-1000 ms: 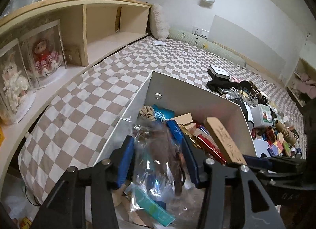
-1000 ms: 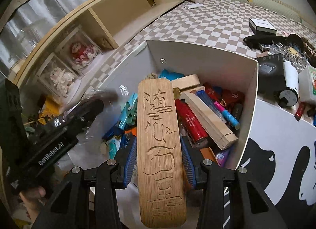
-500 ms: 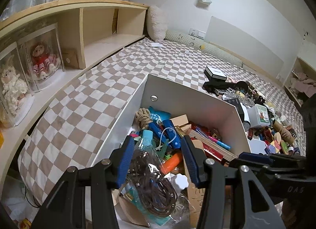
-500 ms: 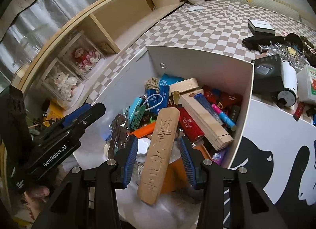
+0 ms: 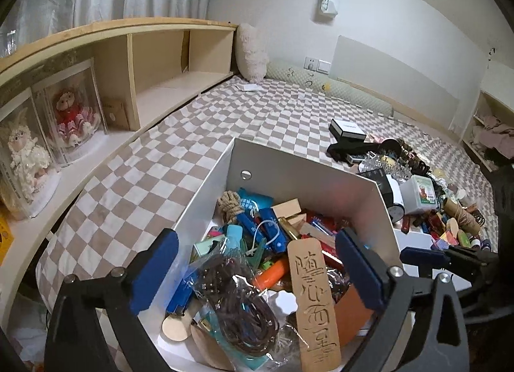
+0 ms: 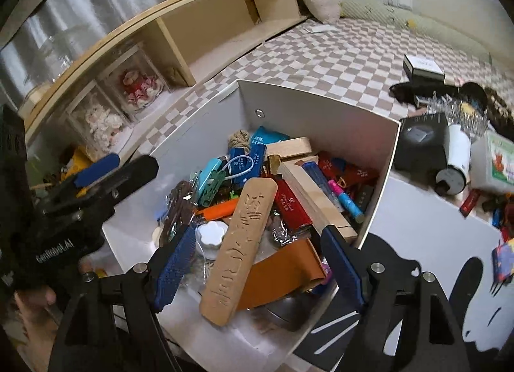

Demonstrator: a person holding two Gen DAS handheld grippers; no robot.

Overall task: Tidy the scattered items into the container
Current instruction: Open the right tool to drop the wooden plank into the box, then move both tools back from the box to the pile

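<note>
- Two hand-held grippers hang above a white box (image 6: 379, 179): the left hand-held gripper (image 5: 257, 272) and the right hand-held gripper (image 6: 257, 263), each with its blue-padded jaws spread wide and nothing between them.
- In the right wrist view the left hand-held gripper also shows from the side, at the box's left edge.
- The white box stands on a bed with a checked cover (image 5: 199, 134) and is full of mixed small things.
- On top of the heap lies a carved wooden plaque (image 6: 239, 250), slanted, its lower end toward the near wall of the box; it touches neither gripper.
- Just left of the plaque lies a clear bag of dark brown cord (image 5: 237, 301), also loose on the heap.
- An orange marker (image 6: 217, 210) lies between the bag and the plaque, and a brown leather piece (image 6: 282, 264) lies under the plaque's lower half.
- Deeper in the box sit a knotted rope ball (image 5: 229, 205), a long pale wooden block (image 6: 316, 200) and red cases (image 6: 292, 205).
- To the right of the box more clutter remains scattered on the bed, among it a black box (image 6: 420, 141) and a white bottle with a green label (image 5: 419, 192).
- A wooden shelf (image 5: 154, 60) left of the bed holds two dolls in clear cases (image 5: 69, 115).
</note>
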